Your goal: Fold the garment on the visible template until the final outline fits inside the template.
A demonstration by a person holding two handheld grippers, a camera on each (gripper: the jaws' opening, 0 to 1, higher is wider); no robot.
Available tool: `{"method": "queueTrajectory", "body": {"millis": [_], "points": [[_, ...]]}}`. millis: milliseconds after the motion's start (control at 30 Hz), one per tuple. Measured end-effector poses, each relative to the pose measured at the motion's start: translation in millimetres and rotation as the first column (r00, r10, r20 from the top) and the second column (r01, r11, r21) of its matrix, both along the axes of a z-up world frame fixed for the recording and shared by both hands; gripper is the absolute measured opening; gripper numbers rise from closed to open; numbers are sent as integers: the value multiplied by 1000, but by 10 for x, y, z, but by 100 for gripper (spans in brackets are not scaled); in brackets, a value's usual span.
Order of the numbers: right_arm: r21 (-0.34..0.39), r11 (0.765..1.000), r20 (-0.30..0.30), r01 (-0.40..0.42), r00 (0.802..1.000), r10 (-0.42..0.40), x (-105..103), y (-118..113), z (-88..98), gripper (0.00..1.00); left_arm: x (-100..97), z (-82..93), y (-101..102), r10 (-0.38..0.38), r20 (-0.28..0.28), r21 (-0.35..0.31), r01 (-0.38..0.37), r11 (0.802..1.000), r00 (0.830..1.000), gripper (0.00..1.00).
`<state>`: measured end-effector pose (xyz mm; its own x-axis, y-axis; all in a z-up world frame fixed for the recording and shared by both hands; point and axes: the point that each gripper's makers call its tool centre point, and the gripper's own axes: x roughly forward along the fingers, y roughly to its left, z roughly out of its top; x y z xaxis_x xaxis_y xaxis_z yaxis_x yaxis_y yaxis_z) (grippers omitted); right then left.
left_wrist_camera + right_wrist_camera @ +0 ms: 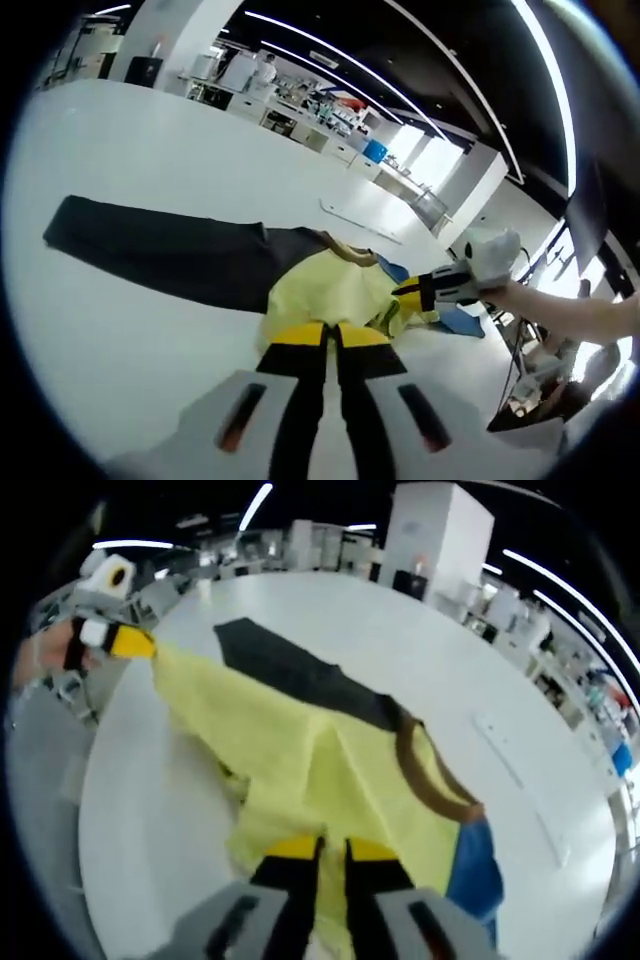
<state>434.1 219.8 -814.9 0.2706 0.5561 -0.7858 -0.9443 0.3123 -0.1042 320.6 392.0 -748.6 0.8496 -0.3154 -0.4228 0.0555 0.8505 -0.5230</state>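
Garment (300,750) yellow, lifted off table (150,180) betw both grippers for fold over dark template (160,250). Left gripper (330,335) fingers closed pinching fabric; right gripper (332,852) fingers likewise clamped on hem.

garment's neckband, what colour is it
Brown, on the yellow garment; neckband clearest in the right gripper view.

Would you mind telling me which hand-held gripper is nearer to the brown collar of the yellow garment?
The right hand-held gripper: it grips the yellow garment just below the brown collar. The left hand-held gripper holds the far edge, away from it.
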Motion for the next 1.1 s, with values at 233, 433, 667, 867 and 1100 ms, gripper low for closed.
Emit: {"method": "queueTrajectory", "body": {"millis": [233, 433, 667, 867, 1100], "points": [[8, 1000, -6, 2, 1000, -2, -87, -63, 13, 12, -3, -2, -32, -5, -1, -4, 5, 1000, 1000, 0], [9, 1000, -14, 7, 1000, -7, -138, -125, -30, 16, -8, 5, -63, -8, -1, -4, 8, 1000, 1000, 0], [134, 987, -71, 90, 994, -81, -298, -152, 181, 22, 11, -1, -72, -12, -3, -3, 12, 1000, 1000, 0], [268, 932, -221, 245, 957, -188, -481, -183, 273, 21, 6, 11, -99, -18, -1, -4, 18, 1000, 1000, 0], [281, 896, -314, 344, 915, -252, -613, -299, 78, 19, 6, 8, -121, -25, -1, -6, 25, 1000, 1000, 0]]}}
